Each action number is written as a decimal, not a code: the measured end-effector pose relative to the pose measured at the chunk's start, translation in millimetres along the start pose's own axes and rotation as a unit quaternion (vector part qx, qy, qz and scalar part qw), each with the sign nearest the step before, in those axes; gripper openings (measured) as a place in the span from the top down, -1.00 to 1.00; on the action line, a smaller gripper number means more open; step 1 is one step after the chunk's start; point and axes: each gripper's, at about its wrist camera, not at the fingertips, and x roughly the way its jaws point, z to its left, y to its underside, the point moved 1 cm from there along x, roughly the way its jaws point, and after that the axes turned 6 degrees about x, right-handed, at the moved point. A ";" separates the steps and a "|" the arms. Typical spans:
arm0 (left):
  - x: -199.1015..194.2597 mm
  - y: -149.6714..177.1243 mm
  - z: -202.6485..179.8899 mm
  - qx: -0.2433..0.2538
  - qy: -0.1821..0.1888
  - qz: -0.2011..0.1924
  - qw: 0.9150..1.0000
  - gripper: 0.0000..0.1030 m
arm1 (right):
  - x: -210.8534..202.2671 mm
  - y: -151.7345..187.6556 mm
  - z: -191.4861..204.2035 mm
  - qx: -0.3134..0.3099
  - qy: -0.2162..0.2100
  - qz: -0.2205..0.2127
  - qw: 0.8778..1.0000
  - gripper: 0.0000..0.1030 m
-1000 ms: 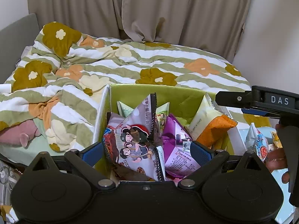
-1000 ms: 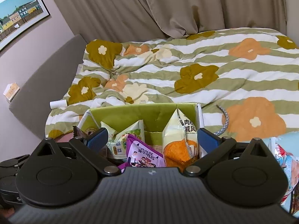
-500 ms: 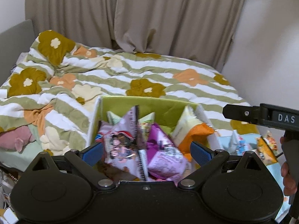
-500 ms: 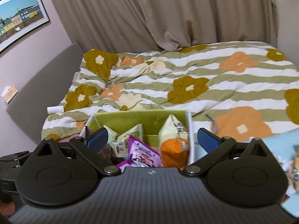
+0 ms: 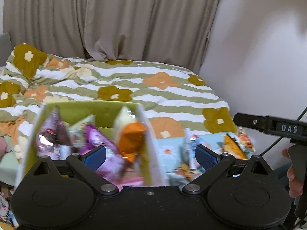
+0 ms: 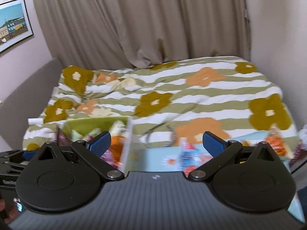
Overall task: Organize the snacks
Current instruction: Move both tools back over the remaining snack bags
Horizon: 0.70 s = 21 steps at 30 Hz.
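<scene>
Standing wide apart, the blue pads of the left claw (image 5: 150, 156) gripped nothing; its jaws framed the right wall of a green box (image 5: 90, 110) set on the bed (image 5: 172, 95). The right claw (image 6: 157, 142) was likewise released and empty, its pads spread with only open air between them. Part of that second tool, marked "DAS", crossed the right edge of the left wrist view, with a hand (image 5: 294, 182) visible on its grip.

The green box held several snack packets standing upright: a purple packet (image 5: 97, 140), a pale lilac packet (image 5: 50, 134) at the left side, a light green packet (image 5: 80, 126) behind them, and an orange-and-cream packet (image 5: 130, 134) leaning against the right wall. Motion blur prevented any print from being read.

Beside the box on its right lay a light blue cloth (image 5: 168, 143) with a flower print, carrying loose snacks apart from the box: a white-and-red packet (image 5: 191, 143) standing near the left claw's right pad, and a yellow-orange packet (image 5: 233, 145) further right. In the right wrist view, the same blue cloth (image 6: 153, 157) showed a blurred red-and-blue packet (image 6: 187, 153) between the pads and an orange packet (image 6: 276, 143) beyond the right pad.

A speckled cord (image 6: 165, 136) lay looped on the striped, flowered duvet beyond the cloth. Beige curtains (image 5: 115, 19) hung behind the bed, and a framed picture (image 6: 13, 23) was fixed to the left wall.
</scene>
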 end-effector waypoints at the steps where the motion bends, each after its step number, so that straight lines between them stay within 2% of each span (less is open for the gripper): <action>1: 2.9 0.7 -10.6 -0.003 0.000 0.002 1.000 -0.96 | -1.5 -0.2 -11.7 0.000 0.003 0.004 1.000 -1.00; 6: 21.6 8.2 -59.4 -0.012 0.000 0.021 1.000 -0.96 | -4.4 1.6 -72.2 0.004 0.009 0.021 1.000 -1.00; 12: 52.0 21.8 -106.3 -0.047 -0.018 0.038 0.998 -0.96 | 2.2 9.4 -121.0 -0.025 0.000 0.035 0.999 -1.00; 16: 75.1 34.2 -130.9 -0.061 -0.046 0.051 0.996 -0.96 | 18.6 17.0 -145.5 -0.038 -0.024 0.058 0.997 -1.00; 21: 104.5 49.8 -137.4 -0.091 -0.084 0.069 0.990 -0.95 | 40.9 23.9 -165.5 -0.039 -0.051 0.089 0.994 -1.00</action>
